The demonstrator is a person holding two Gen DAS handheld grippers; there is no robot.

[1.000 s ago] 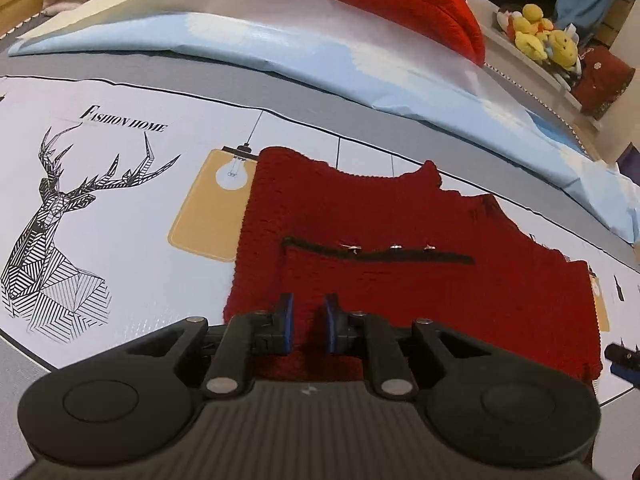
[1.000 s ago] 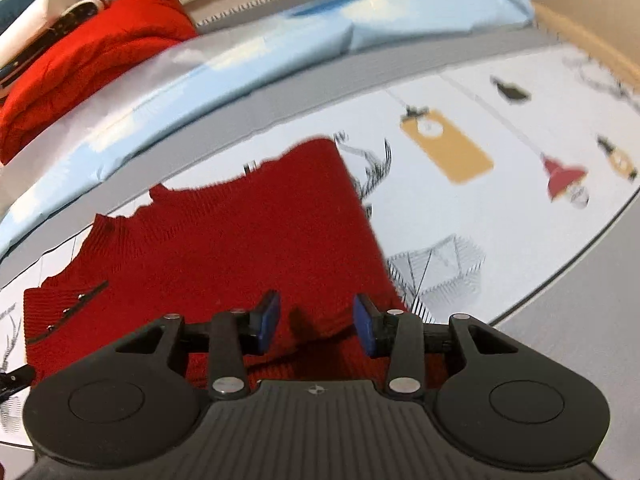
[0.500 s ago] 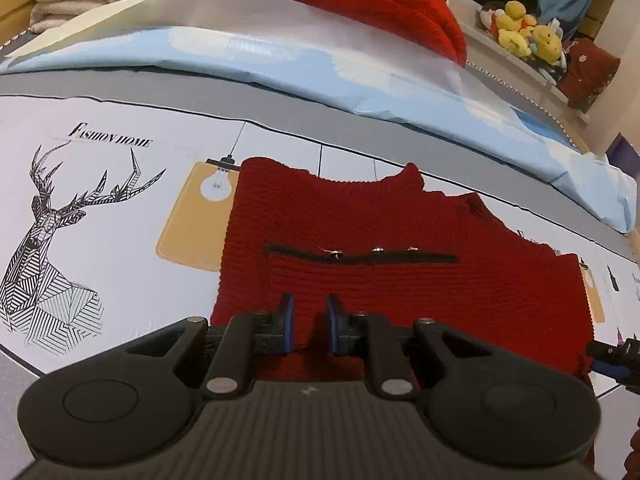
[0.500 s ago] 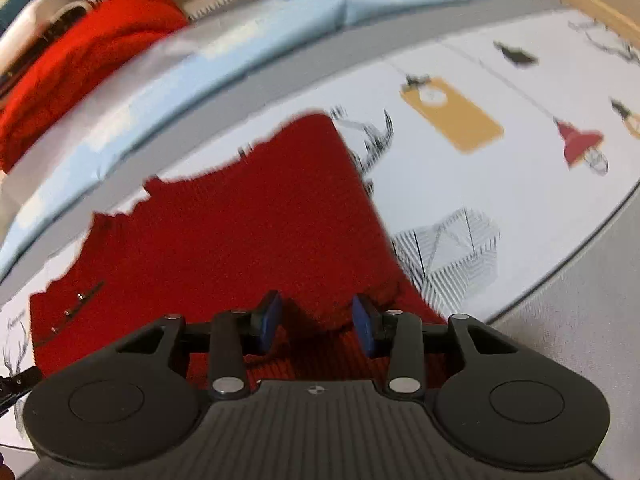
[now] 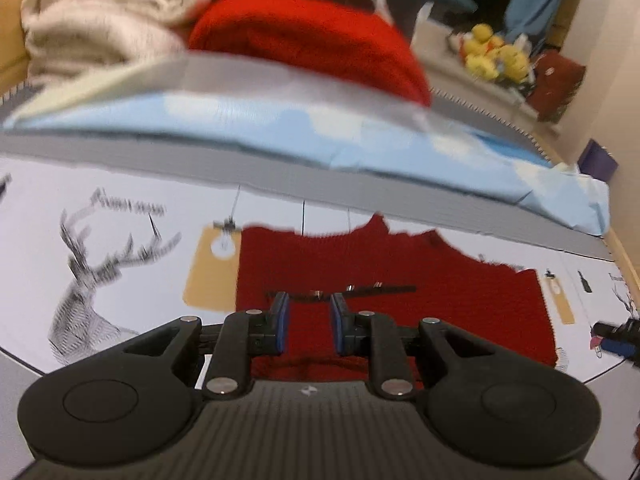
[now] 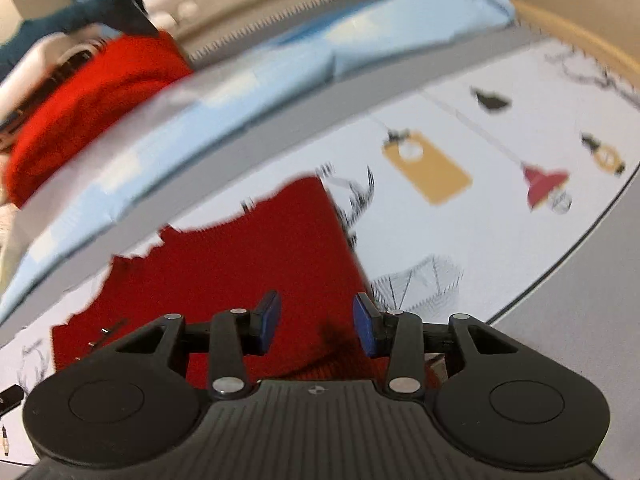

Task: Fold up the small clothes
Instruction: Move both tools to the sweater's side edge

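while the dark red knitted sweater (image 5: 392, 304) lies flat on the printed bedsheet (image 5: 120, 280) just before a light blue folded sheet (image 5: 280, 128), the left tool (image 5: 307, 322) hangs above its near edge, jaws opening, a narrow gap, nothing pinched between them. the right tool (image 6: 316, 322) hangs over the sweater's other near corner, jaws moderately apart, gripping nothing.

Dark red knitted garment (image 6: 224, 276), laid flat on the printed sheet (image 6: 492, 216). Right gripper (image 6: 316, 322) is seen above the garment's near edge, jaws parted, nothing pinched between them.
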